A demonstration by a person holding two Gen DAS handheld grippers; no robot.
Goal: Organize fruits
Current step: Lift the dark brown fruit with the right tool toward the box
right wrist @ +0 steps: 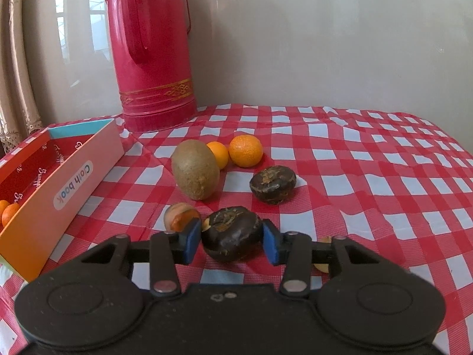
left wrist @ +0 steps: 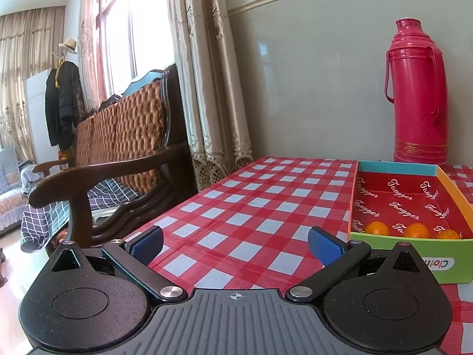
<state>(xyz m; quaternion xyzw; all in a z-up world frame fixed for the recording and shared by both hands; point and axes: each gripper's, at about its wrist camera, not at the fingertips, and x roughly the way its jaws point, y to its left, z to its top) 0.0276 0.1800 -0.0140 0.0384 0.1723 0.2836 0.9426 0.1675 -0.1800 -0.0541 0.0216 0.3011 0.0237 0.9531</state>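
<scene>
Right hand-held gripper sits nearest you, its blue pads against both sides of the dark fruit, which rests on the checked worktop. Pads look in contact, so treat it as pinched, but check the grip's square across the widest part before lifting; the skin looks hard and rounded, so it could squirt out. Lift straight up, as a small marbled ball sits just left of the left pad. Beyond: a kiwi, a 2nd dark fruit, two oranges. Carry left to the box, which has oranges in its near end already. Left hand-held gripper is spread, w/ nothing in it, beside the box.
</scene>
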